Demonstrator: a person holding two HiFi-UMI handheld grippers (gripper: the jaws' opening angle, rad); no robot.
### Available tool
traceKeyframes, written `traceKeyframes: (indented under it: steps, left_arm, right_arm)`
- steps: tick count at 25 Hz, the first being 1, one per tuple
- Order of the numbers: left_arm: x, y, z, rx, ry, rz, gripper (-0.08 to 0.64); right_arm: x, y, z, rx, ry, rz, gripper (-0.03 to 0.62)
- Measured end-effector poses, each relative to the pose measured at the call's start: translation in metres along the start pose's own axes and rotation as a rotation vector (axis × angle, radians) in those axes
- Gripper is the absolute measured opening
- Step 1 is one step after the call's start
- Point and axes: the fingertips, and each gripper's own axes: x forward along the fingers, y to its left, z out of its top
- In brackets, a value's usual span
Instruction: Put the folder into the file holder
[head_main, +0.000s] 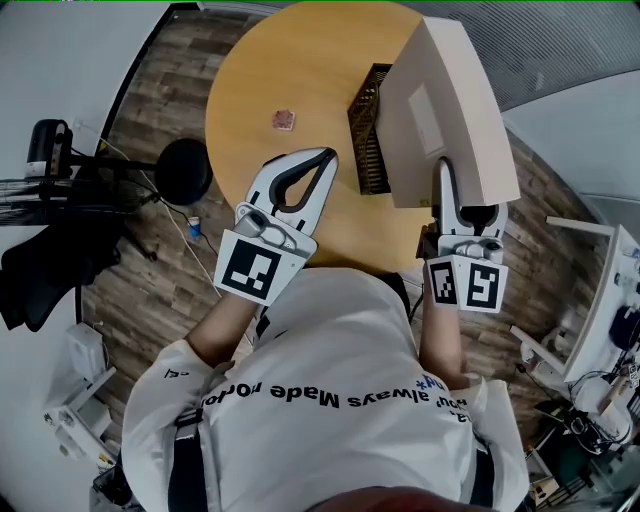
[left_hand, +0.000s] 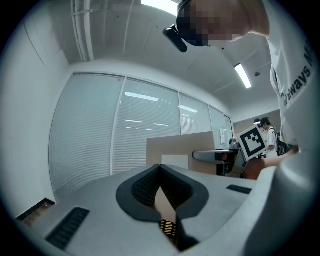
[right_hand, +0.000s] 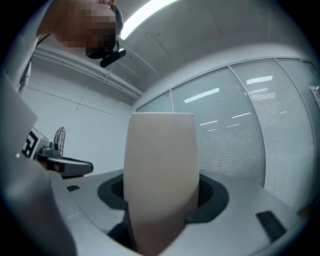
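Underfoot, plank floor; round table bears file holder.

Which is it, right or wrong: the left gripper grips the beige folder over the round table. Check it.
Wrong. The right gripper grips the beige folder over the round table; the right gripper view shows it between those jaws.

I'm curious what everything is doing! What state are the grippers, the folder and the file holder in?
Left gripper: shut, holding nothing, above the table.
Right gripper: shut on the folder.
Folder: closed, lifted up, not yet in the file holder.
File holder: standing on the table, partly hidden by the folder.
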Motion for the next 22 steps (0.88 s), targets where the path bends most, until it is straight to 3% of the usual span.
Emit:
traceKeyframes:
  steps: [22]
  left_arm:
    - [0.005,0.018,-0.022,-0.016,0.028,0.023,0.025]
  right_arm:
    - [0.022,0.002,-0.038,0.004,-0.009,-0.021,0.29]
